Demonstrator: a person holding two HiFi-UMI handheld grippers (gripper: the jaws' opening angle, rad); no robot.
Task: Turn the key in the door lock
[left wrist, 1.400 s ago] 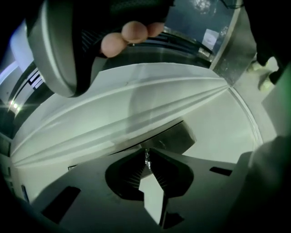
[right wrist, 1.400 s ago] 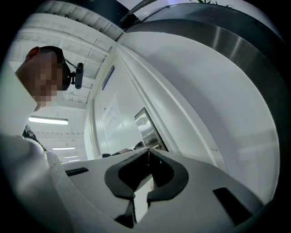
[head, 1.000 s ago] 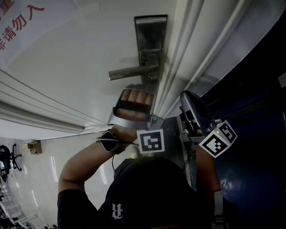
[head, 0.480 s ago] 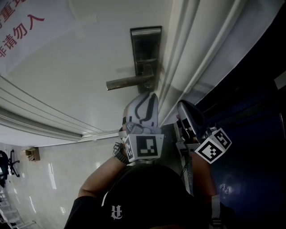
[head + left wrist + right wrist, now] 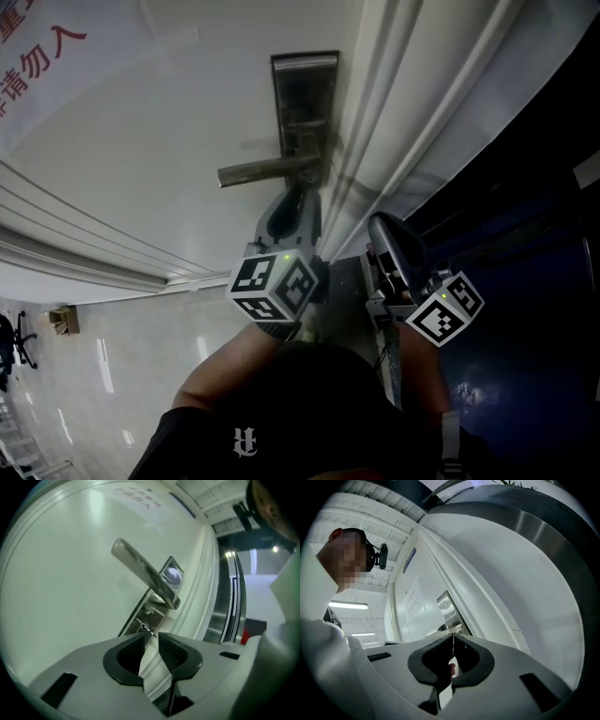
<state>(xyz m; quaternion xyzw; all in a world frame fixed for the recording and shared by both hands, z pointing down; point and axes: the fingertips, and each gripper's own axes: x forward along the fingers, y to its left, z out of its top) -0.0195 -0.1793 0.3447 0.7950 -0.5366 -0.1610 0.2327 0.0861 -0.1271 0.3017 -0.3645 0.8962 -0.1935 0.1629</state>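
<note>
The metal lock plate (image 5: pixel 304 98) with its lever handle (image 5: pixel 265 172) is on the white door. In the left gripper view a small key (image 5: pixel 145 628) sticks out of the lock plate (image 5: pixel 151 610) below the handle (image 5: pixel 144 573). My left gripper (image 5: pixel 151 638) is open by a narrow gap, its tips just short of the key and nothing between them. In the head view the left gripper (image 5: pixel 298 195) points at the plate under the handle and hides the key. My right gripper (image 5: pixel 386 230) hangs back by the door frame, shut and empty (image 5: pixel 453 637).
White door-frame mouldings (image 5: pixel 394 112) run just right of the lock. A dark panel (image 5: pixel 525 262) lies beyond them. A notice with red print (image 5: pixel 42 47) is on the door at upper left. Pale floor (image 5: pixel 112 356) shows at lower left.
My left gripper has rolled over, so its marker cube now faces the camera, and it has moved up closer to the lock plate. The right gripper has barely moved.
</note>
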